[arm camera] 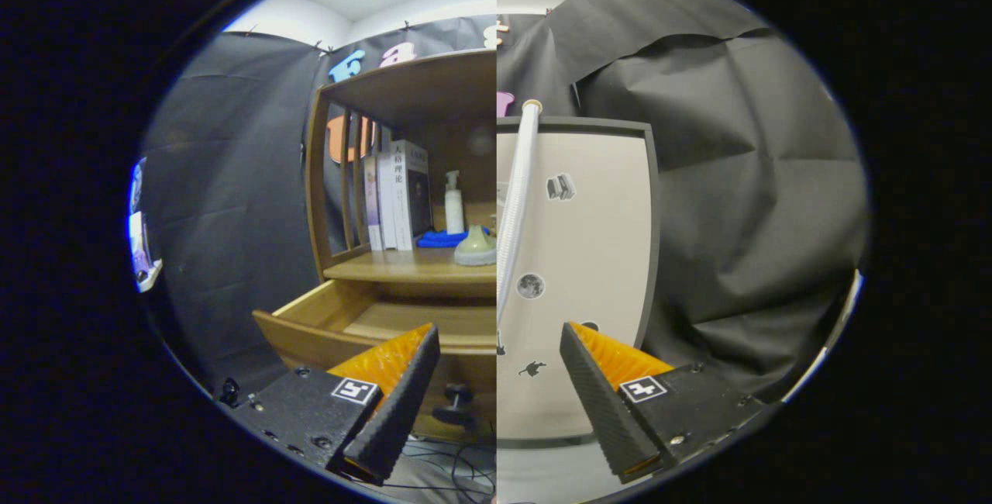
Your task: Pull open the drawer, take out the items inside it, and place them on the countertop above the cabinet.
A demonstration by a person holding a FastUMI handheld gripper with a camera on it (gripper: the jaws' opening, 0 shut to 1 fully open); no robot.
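Black two-finger gripper held wide and empty low centre, backed off from pulled-out wooden drawer (knob between fingers), probably lining up a reach inside.

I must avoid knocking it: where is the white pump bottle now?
The white pump bottle stands on the wooden countertop, between the upright books and a grey-green object.

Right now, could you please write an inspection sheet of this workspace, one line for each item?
Surface: wooden countertop above the drawer, partly bare.
Job's things: drawer pulled open; no contents visible from here.
Clutter: books, pump bottle, blue cloth, pale green object on the countertop.
Gripper: gripper open, holding nothing, drawer just ahead.
Cables: cables on the floor.
Surroundings: white hose, pale panel with stickers.
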